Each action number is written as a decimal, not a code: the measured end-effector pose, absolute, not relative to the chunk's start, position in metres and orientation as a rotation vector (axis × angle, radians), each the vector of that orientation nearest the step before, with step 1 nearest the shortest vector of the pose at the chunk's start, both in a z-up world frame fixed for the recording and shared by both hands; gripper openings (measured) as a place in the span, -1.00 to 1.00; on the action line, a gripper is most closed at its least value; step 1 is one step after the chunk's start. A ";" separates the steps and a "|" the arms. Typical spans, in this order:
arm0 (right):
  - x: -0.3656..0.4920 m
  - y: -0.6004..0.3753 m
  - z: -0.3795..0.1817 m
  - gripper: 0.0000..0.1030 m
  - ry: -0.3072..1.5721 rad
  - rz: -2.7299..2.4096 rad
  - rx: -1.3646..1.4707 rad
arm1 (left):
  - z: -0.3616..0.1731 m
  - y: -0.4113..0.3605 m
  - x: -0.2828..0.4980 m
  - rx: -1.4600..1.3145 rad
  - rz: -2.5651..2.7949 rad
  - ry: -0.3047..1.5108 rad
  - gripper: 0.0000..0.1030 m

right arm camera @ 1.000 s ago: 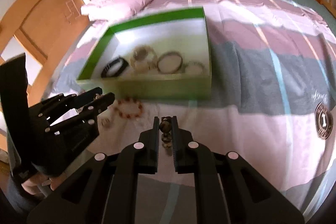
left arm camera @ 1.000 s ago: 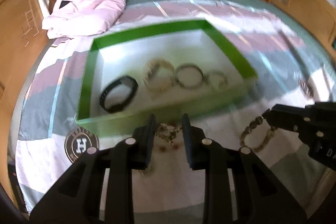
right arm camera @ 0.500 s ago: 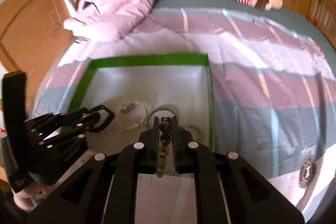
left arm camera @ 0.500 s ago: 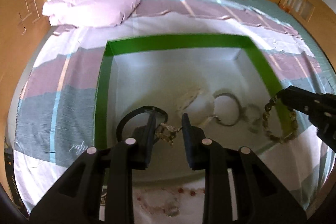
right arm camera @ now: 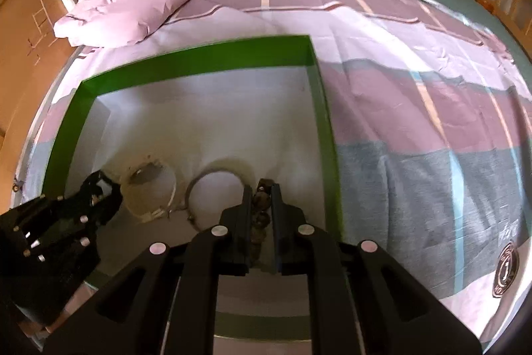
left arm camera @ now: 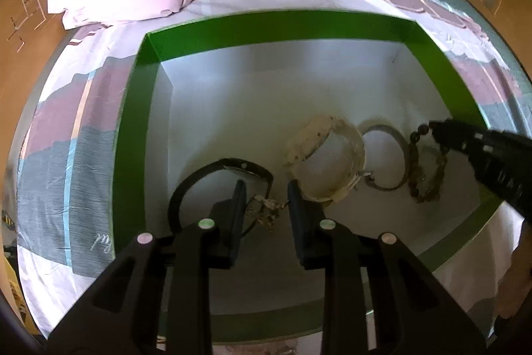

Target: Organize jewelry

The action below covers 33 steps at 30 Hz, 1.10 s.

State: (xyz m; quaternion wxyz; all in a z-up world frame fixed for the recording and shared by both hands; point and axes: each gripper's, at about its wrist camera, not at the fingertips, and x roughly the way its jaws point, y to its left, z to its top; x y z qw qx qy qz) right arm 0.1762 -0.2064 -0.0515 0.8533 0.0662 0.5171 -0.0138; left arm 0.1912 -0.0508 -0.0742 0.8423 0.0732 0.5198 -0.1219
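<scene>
Over the green box (left arm camera: 133, 135) on the bed: two last pieces arriving.
Already laid along the box's near edge: black band (left arm camera: 186, 192), cream bangle (left arm camera: 345, 142), metal bangle (left arm camera: 399, 152). Left gripper (left arm camera: 266, 205) clamped on a small chain piece (left arm camera: 266, 212); right gripper (right arm camera: 261, 198) pinching a dark beaded bracelet (left arm camera: 415, 168) near the right wall. Left to do, seemingly: release both.
</scene>
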 end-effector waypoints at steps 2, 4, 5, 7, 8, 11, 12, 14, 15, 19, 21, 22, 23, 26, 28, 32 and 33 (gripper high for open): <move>0.178 -0.206 -0.053 -0.74 1.095 -0.031 0.139 | -0.077 -0.052 0.192 0.150 -0.256 1.107 -0.46; 0.177 -0.201 -0.051 -0.37 1.104 -0.001 0.108 | -0.078 -0.051 0.191 0.150 -0.239 1.112 -0.26; 0.176 -0.198 -0.049 -0.03 1.099 0.015 0.096 | -0.077 -0.050 0.191 0.151 -0.233 1.109 -0.04; 0.174 -0.196 -0.045 0.25 1.088 0.040 0.116 | -0.074 -0.048 0.189 0.132 -0.240 1.096 0.11; 0.171 -0.198 -0.042 0.27 1.079 0.030 0.151 | -0.072 -0.048 0.189 0.123 -0.248 1.099 0.19; 0.166 -0.210 -0.040 0.33 1.094 0.060 0.281 | -0.060 -0.050 0.184 0.119 -0.246 1.072 0.57; 0.163 -0.213 -0.039 0.33 1.102 0.073 0.316 | -0.051 -0.050 0.180 0.148 -0.225 1.030 0.65; 0.154 -0.219 -0.038 0.33 1.118 0.105 0.371 | -0.036 -0.049 0.173 0.179 -0.200 0.980 0.72; 0.147 -0.220 -0.037 0.33 1.120 0.116 0.385 | -0.029 -0.047 0.171 0.181 -0.191 0.968 0.79; 0.110 -0.210 -0.027 0.51 1.039 0.141 0.303 | 0.000 -0.028 0.154 0.050 -0.207 0.931 0.96; 0.091 -0.202 -0.021 0.75 0.964 0.123 0.200 | 0.001 -0.022 0.147 0.000 -0.248 0.966 0.96; 0.083 -0.199 -0.020 0.80 0.944 0.124 0.165 | -0.001 -0.018 0.139 -0.017 -0.269 0.980 0.96; 0.075 -0.197 -0.020 0.81 0.931 0.128 0.150 | -0.004 -0.015 0.131 -0.016 -0.272 0.980 0.96; 0.065 -0.201 -0.030 0.82 0.983 0.183 0.243 | -0.015 -0.011 0.110 0.049 -0.228 0.987 0.96; 0.066 -0.206 -0.040 0.82 1.025 0.198 0.320 | -0.025 -0.007 0.096 0.086 -0.201 1.011 0.96; 0.072 -0.205 -0.066 0.82 1.140 0.193 0.381 | -0.037 -0.003 0.081 0.106 -0.209 1.039 0.96; 0.073 -0.203 -0.071 0.82 1.159 0.195 0.385 | -0.039 -0.002 0.080 0.109 -0.213 1.044 0.96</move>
